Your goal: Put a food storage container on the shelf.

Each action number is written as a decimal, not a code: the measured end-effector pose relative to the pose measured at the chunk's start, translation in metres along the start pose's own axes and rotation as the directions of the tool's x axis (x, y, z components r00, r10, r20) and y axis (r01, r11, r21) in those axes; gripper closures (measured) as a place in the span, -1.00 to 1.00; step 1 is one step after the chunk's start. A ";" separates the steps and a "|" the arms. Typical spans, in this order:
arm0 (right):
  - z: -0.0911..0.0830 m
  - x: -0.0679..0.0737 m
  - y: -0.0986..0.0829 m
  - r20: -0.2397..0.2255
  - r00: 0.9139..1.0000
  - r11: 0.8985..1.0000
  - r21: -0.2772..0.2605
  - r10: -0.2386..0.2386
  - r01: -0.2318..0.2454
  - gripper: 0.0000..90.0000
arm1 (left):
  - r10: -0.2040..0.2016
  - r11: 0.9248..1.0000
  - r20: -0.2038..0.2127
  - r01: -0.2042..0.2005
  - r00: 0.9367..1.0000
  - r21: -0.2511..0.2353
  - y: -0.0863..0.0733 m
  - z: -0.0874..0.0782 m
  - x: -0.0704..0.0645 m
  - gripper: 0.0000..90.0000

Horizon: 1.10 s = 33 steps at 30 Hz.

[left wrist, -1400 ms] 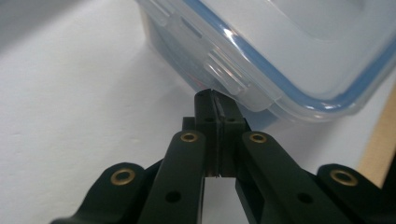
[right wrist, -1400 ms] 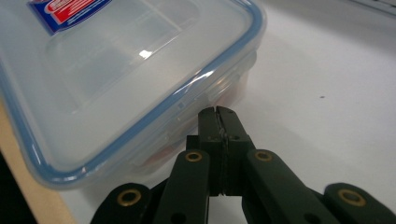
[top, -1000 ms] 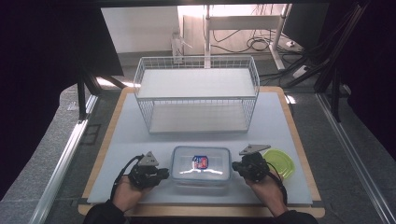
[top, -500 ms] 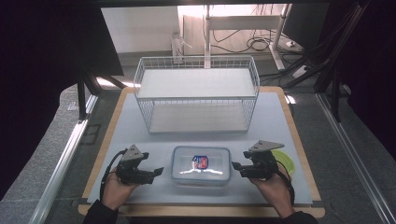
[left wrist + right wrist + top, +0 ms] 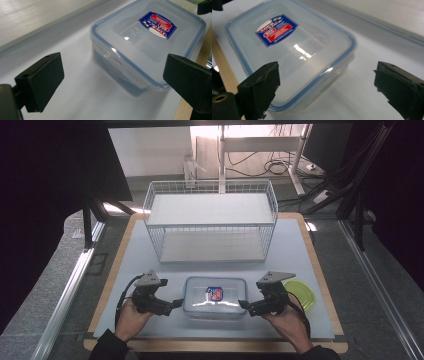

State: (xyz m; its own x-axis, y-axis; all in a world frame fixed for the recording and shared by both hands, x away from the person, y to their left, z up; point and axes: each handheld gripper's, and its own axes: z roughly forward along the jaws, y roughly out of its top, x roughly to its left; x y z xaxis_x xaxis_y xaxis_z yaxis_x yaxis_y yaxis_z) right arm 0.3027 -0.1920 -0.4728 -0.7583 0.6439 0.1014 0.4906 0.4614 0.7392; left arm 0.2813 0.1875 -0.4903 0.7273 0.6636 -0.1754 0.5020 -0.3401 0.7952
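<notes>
A clear plastic container (image 5: 215, 298) with a blue-rimmed lid and a red and blue label lies at the front middle of the white table (image 5: 300, 250). My left gripper (image 5: 175, 304) is just off its left end, jaws pointing at it. My right gripper (image 5: 242, 305) is just off its right end, facing in. In the left gripper view, the left gripper (image 5: 115, 82) is open wide, with the container (image 5: 147, 47) ahead between the jaws. The right gripper (image 5: 329, 87) is likewise open wide in its own view, the container (image 5: 294, 55) before it. Neither holds anything.
A white wire basket (image 5: 210, 225) with an upper shelf stands at the back middle of the table. A yellow-green round lid (image 5: 302, 292) lies flat at the front right, behind my right hand. The table's wooden edge runs close in front of the container.
Both grippers first drew outward from the container, then came back in toward its two ends. The container has not moved.
</notes>
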 end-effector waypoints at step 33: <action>0.007 -0.002 -0.005 -0.198 0.938 0.956 0.129 0.284 -0.262 -0.25 | -0.082 0.993 0.188 0.065 0.979 0.098 -0.006 0.024 -0.017 -0.62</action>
State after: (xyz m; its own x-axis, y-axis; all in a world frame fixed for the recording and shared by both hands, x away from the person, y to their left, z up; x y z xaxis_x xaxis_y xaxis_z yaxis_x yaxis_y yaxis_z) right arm 0.3049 -0.1915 -0.4811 -0.6573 0.6143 0.4366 0.7231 0.3510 0.5949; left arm 0.2764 0.1623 -0.5060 0.7584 0.5525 -0.3458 0.5913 -0.3601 0.7216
